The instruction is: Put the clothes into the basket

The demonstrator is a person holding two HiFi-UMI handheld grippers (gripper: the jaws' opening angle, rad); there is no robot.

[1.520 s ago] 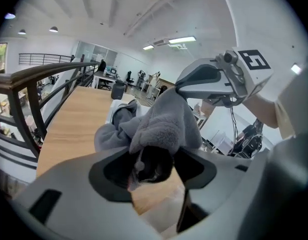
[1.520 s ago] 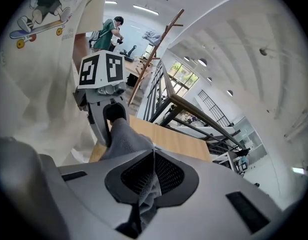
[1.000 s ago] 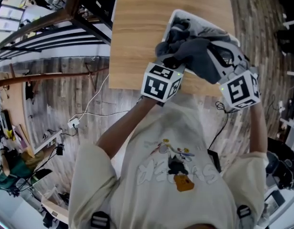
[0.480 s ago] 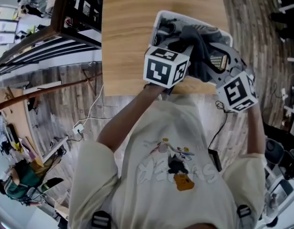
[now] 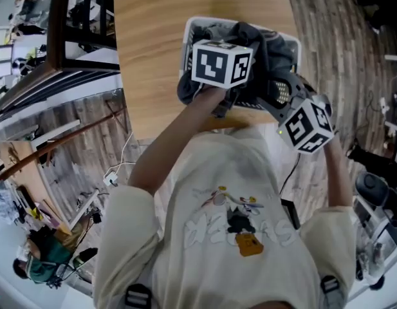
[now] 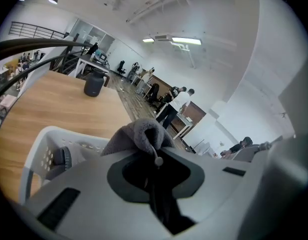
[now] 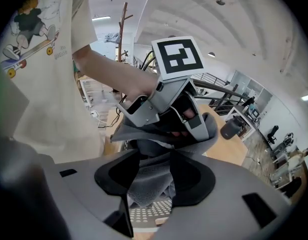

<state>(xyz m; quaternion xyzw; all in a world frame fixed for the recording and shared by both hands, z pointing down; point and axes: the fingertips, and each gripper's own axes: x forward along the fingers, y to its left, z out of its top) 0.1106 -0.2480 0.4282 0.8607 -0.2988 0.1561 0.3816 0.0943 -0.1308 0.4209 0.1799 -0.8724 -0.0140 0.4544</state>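
Observation:
A white perforated basket (image 5: 204, 23) stands on the wooden table (image 5: 147, 56). A dark grey garment (image 5: 253, 37) lies bunched in it and hangs over its near side. My left gripper (image 6: 154, 156) is shut on a fold of that grey garment (image 6: 144, 134) above the basket rim (image 6: 49, 139). The right gripper (image 7: 154, 181) is at the basket's near right corner. Its jaws have just been opening and now stand apart, with grey cloth (image 7: 149, 184) hanging loose between them. In the right gripper view the left gripper (image 7: 166, 109) sits just ahead, with cloth draped under it.
A dark cylindrical bin (image 6: 94, 85) stands at the table's far end. Black metal railings (image 5: 63, 37) run along the table's left side. Cables and a power strip (image 5: 111, 179) lie on the plank floor. People (image 6: 176, 104) stand far off in the room.
Both grippers have moved away from my body toward the basket with the grey garment. The left gripper's cube now sits over the basket, and the garment has sunk lower into it.

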